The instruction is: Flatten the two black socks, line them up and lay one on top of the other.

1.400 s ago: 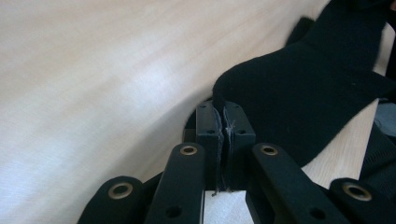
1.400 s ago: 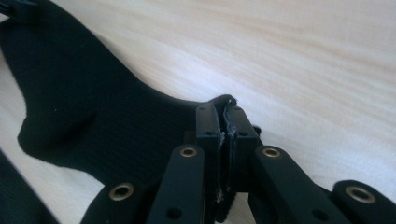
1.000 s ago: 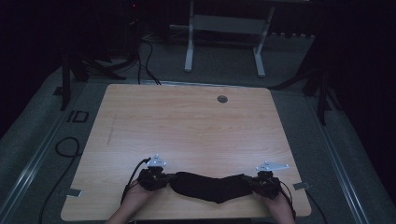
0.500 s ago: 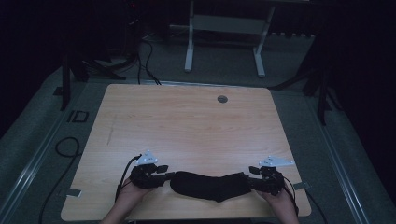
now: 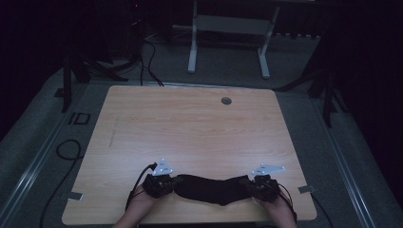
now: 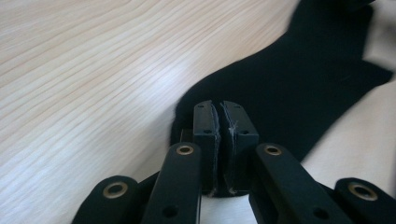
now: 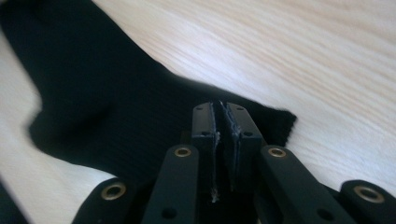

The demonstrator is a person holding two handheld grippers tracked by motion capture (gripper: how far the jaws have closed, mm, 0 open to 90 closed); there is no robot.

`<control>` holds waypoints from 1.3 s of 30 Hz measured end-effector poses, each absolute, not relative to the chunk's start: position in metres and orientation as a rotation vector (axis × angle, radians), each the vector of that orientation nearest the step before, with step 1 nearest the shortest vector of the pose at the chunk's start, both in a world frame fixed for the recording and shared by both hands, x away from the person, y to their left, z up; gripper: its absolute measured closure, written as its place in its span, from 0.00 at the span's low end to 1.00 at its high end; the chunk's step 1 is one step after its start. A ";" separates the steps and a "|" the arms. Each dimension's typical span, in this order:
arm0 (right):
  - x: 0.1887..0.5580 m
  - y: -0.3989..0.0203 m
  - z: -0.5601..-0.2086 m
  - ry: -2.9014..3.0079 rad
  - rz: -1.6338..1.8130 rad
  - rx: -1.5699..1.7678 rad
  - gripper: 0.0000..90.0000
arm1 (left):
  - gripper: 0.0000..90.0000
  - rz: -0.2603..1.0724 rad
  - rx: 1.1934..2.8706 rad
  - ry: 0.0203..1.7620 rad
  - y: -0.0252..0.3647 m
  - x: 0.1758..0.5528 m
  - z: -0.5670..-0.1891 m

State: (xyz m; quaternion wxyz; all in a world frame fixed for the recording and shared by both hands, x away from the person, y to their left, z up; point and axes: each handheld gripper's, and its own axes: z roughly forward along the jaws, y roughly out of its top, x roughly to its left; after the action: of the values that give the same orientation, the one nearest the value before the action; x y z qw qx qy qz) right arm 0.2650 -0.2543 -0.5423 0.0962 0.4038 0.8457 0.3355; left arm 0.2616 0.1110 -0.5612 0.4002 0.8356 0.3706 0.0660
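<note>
A black sock (image 5: 211, 189) lies stretched sideways on the wooden table (image 5: 190, 128), close to its front edge. My left gripper (image 5: 172, 183) is at the sock's left end and my right gripper (image 5: 247, 185) is at its right end. In the left gripper view the left gripper (image 6: 219, 105) has its pads together over the edge of the sock (image 6: 289, 84). In the right gripper view the right gripper (image 7: 220, 106) is pinched on the sock (image 7: 93, 93) near its cuff. Both pairs of jaws have just been closing on the fabric.
A round cable hole (image 5: 226, 100) sits near the table's far edge. Behind the table stands a white desk frame (image 5: 228, 38). Cables (image 5: 66, 147) trail on the grey floor at the left. The room around is dark.
The left gripper drew a little to the left half a second ago and has come back to the sock's end. The sock lies where it was.
</note>
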 end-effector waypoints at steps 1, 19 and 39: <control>0.266 -0.256 -0.545 2.506 0.979 1.207 0.92 | 0.96 0.165 2.111 0.943 0.112 0.263 -0.563; 0.307 -0.244 -0.550 2.475 0.972 1.195 0.91 | 0.96 0.230 2.083 0.992 0.118 0.290 -0.567; 0.380 -0.221 -0.552 2.431 0.968 1.192 0.87 | 0.96 0.321 2.033 1.068 0.126 0.340 -0.568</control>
State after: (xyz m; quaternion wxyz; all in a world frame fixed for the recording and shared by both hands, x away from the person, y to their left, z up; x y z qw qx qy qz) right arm 0.3803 -0.2209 -0.5515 0.1327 0.4110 0.8380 0.3336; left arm 0.3397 0.1262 -0.5683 0.3998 0.8037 0.4220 0.1269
